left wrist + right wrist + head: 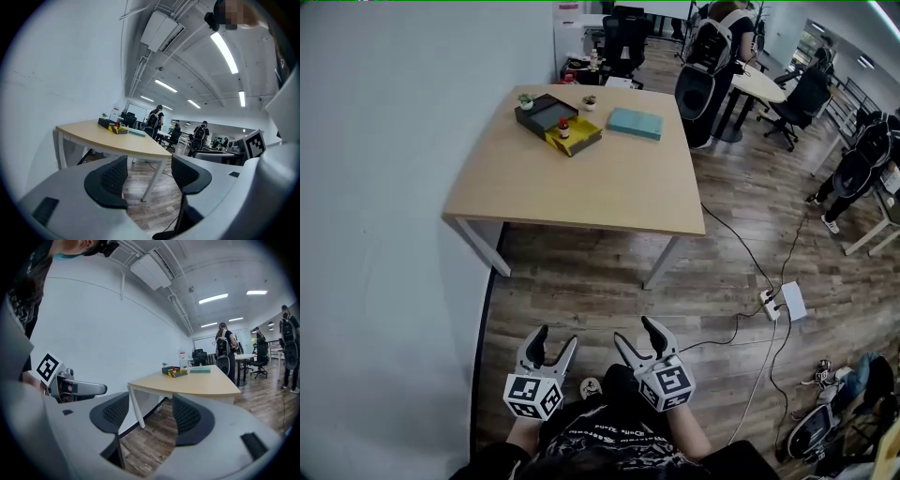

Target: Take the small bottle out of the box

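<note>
At the far side of the wooden table (581, 178) stands a dark box with a yellow part (558, 120). A small red-capped bottle (564, 127) stands in it. The box (112, 125) and bottle (116, 124) show tiny and far off in the left gripper view, and again as box (174, 372) and bottle (174, 368) in the right gripper view. Both grippers hang close to my body above the floor, well short of the table. My left gripper (556, 337) (149, 180) is open and empty. My right gripper (634, 331) (151, 416) is open and empty too.
A teal flat box (635, 123) and two small potted plants (526, 99) share the table. A white wall (384, 187) runs along the left. Cables and a power strip (769, 302) lie on the wooden floor at right. People with backpacks (708, 56) and office chairs stand beyond.
</note>
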The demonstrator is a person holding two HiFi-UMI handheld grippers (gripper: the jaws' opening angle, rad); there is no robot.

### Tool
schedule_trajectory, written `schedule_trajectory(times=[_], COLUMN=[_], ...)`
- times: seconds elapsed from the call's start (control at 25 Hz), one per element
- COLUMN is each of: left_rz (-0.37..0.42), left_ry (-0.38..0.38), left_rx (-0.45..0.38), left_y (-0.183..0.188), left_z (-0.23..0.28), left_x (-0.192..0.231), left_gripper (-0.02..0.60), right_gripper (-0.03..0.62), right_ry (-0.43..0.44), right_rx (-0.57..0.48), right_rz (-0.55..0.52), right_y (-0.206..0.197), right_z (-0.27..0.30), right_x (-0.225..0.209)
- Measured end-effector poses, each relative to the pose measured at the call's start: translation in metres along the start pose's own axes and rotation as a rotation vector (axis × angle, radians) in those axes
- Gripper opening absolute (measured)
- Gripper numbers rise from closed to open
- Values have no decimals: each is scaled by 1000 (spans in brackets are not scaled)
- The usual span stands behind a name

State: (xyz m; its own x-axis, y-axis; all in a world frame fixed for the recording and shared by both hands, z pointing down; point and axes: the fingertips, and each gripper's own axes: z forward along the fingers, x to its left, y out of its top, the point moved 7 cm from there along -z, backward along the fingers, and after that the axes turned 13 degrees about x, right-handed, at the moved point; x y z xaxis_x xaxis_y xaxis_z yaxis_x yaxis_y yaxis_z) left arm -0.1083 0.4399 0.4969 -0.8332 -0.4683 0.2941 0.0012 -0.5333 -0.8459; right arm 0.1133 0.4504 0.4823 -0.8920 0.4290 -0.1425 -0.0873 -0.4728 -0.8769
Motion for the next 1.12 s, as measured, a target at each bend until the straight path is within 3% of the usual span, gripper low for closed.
schedule_trajectory(times=[0.32,0.52,0.68,1.12], left_rz=[7,10,19,-83], left_ry=[-14,16,53,187], left_rx=[40,24,7,-91], left_y=[-5,3,21,91], left_z=[23,51,78,170], left_x=[13,20,27,47], left_gripper=[299,300,299,299], right_gripper=[301,301,301,301], right_ry=[-2,5,36,108], right_rx=[-4,-11,-2,48], right_rz=[17,-6,-14,-106], right_y=[3,14,28,89], right_z=[27,59,91,182], right_x=[-11,-34,-61,-151])
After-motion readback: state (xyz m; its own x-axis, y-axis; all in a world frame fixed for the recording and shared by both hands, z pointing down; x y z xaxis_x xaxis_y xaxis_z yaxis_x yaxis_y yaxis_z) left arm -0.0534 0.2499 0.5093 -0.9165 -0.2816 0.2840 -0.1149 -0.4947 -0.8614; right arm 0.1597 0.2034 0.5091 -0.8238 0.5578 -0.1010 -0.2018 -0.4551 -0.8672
